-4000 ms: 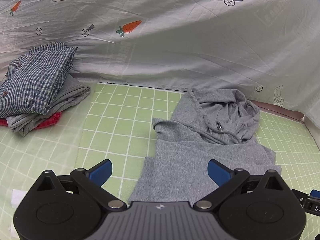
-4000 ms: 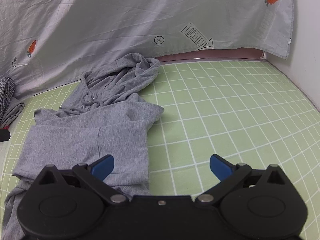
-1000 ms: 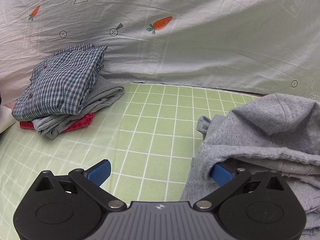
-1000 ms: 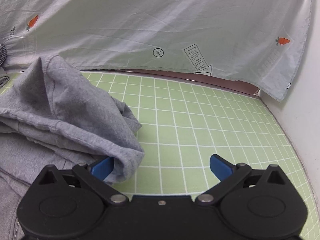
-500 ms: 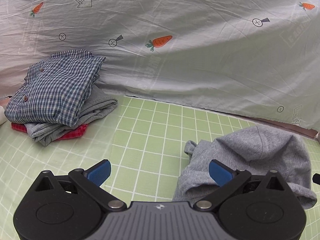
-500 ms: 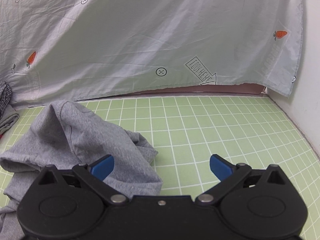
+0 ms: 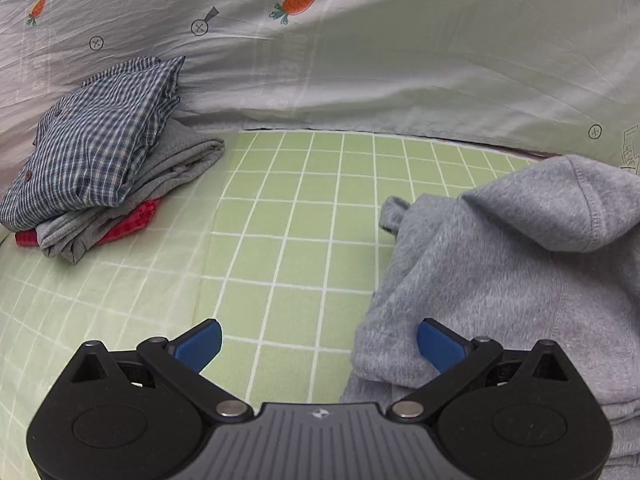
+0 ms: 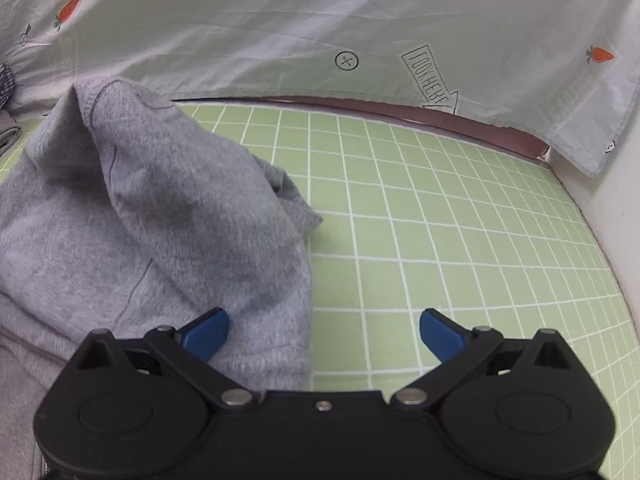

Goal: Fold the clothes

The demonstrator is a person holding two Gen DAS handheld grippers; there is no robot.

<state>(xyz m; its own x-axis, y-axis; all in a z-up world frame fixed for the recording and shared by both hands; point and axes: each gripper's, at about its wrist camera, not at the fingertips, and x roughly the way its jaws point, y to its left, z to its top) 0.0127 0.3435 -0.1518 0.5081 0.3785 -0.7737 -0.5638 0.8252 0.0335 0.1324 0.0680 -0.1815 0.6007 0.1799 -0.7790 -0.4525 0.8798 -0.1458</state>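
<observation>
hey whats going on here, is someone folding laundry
Yes. A person is working with a hand-held gripper in each hand, both open. The left hand-held gripper and right hand-held gripper sit at opposite edges of a grey hoodie that lies partly folded and bunched on the green grid mat. A stack of folded clothes, plaid shirt on top, sits at the back left.

The backdrop sheet (image 8: 360, 12) bears an arrow label (image 8: 432, 80) reading "LOOK HERE", mirrored

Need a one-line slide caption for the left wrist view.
Open left tool beside a bunched grey hoodie on the green grid mat; folded stack at far left.
</observation>
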